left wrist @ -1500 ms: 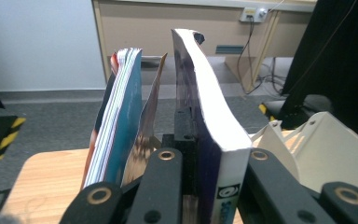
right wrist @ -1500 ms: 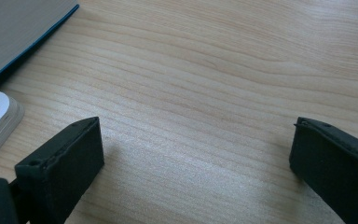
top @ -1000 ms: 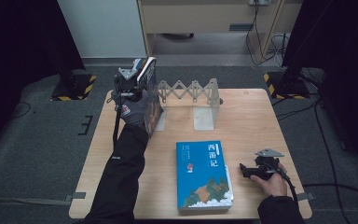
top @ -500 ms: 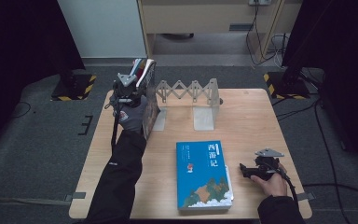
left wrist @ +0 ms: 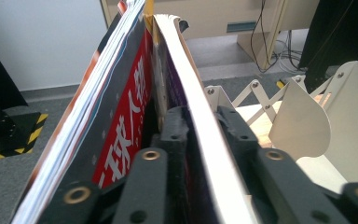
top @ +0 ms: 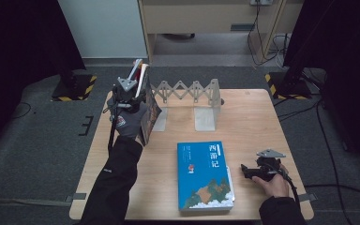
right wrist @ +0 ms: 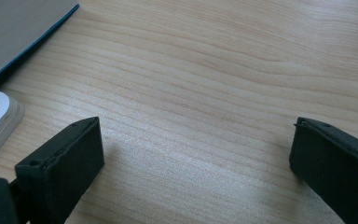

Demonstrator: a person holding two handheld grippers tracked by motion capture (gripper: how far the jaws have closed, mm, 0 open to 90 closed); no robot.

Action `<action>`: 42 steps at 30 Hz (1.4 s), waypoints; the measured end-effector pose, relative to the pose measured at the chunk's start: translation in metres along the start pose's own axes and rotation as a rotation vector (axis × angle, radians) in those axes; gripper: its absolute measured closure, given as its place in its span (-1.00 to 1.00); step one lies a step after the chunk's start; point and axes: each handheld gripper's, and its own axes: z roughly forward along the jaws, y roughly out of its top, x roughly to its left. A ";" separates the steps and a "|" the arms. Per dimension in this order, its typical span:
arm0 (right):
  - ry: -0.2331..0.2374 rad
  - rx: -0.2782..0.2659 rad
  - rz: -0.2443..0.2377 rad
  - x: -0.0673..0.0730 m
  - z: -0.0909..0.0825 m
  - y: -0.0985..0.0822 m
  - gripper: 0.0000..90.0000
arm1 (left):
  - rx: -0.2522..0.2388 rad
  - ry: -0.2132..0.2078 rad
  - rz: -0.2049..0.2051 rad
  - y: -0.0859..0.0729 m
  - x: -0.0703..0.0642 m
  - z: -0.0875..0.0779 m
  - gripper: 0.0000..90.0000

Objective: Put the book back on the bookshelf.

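- Left gripper [top: 138, 96]: jaws just eased apart, still straddling the upright books [left wrist: 135, 93]; books stand at the expanding bookend rack's [top: 190, 91] nine-o'clock end, spines vertical.
- Right gripper [right wrist: 193, 156]: spread, empty, on the table [right wrist: 214, 70]; blue book [top: 205, 176] flat at its nine o'clock.
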 end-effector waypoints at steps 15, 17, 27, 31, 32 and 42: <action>0.000 0.002 0.004 0.000 0.000 0.000 -0.93 | -0.001 0.041 -0.036 0.005 0.000 0.006 0.82; 0.000 0.001 0.003 0.000 0.000 0.000 -0.93 | -0.022 0.033 -0.067 0.003 0.002 0.007 0.82; 0.001 0.001 0.002 0.000 0.000 0.000 -0.93 | -0.069 0.076 -0.060 0.001 -0.002 0.018 0.82; 0.001 0.001 0.001 0.000 0.000 0.000 -0.93 | -0.074 0.071 -0.066 0.000 -0.003 0.018 0.82; 0.001 0.001 0.002 0.000 0.000 0.000 -0.93 | -0.074 0.065 -0.067 0.000 -0.003 0.017 0.81; 0.001 0.001 0.002 0.000 0.000 0.000 -0.93 | -0.084 0.030 -0.019 -0.001 -0.008 0.002 0.52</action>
